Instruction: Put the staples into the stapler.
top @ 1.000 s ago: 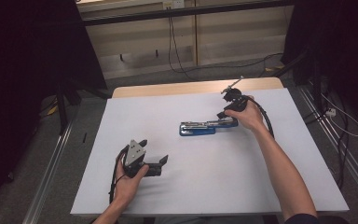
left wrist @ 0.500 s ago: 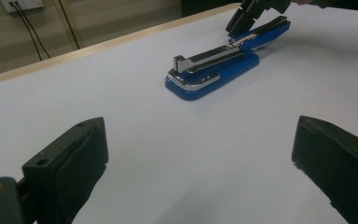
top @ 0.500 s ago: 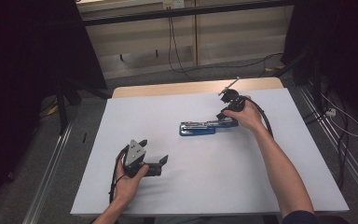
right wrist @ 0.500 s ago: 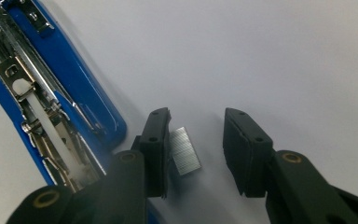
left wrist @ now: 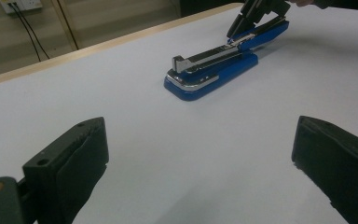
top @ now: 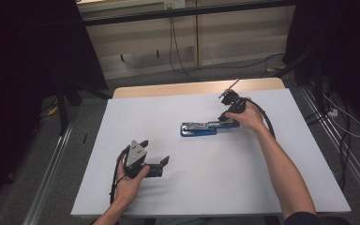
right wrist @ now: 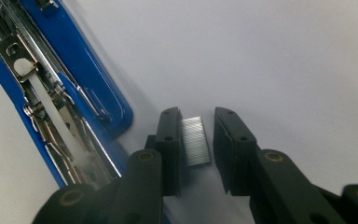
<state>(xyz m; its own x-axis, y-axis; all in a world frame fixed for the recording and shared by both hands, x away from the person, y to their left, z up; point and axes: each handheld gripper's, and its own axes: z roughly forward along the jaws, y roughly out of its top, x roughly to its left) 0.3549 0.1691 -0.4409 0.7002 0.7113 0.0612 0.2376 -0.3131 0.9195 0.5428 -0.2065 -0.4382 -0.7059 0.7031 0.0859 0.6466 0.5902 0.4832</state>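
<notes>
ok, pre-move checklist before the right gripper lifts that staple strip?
1. Silver staple strip between the jaws of the right gripper: ok.
2. Jaws have just been closing; one pad looks against the strip, a gap shows on the other side. Grip firm: not ok yet.
3. Strip lying flat on the white table sheet: ok.
4. Blue-and-chrome stapler opened, its loading channel exposed: ok.
5. Left gripper open, apart from the stapler, nothing between its jaws: ok.
6. Channel free of old staples: cannot tell.
</notes>
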